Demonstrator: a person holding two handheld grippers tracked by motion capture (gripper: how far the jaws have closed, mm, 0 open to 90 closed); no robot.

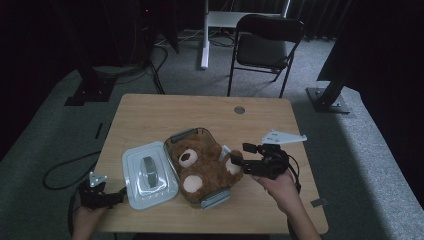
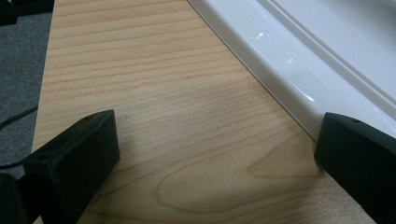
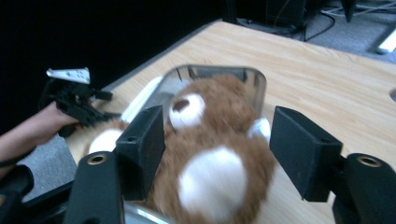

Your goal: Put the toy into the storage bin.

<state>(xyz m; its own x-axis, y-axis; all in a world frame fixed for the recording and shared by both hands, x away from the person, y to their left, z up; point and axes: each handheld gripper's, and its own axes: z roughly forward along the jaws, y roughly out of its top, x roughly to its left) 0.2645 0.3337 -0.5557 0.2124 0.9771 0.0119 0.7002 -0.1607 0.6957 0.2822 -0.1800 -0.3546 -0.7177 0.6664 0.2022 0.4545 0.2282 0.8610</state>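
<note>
A brown teddy bear (image 1: 202, 167) is lying face-up in a clear plastic container (image 1: 186, 134) at the centre of the high view, its white belly patch toward the lower edge. The container's white lid (image 1: 149, 175) is sitting just left of it on the wooden table (image 1: 150, 115).

The right gripper (image 1: 239, 154) is reaching in from the right with its jaws partly spread, nothing pinched, the bear's body lined up between them in the right gripper view (image 3: 212, 182). The left gripper (image 1: 119, 194) is sitting wide apart and empty at the lid's lower-left corner.

I'd say a good grab means squeezing deep into the plush, not the container wall. I'm seeing no readable writing or brand anywhere.
</note>
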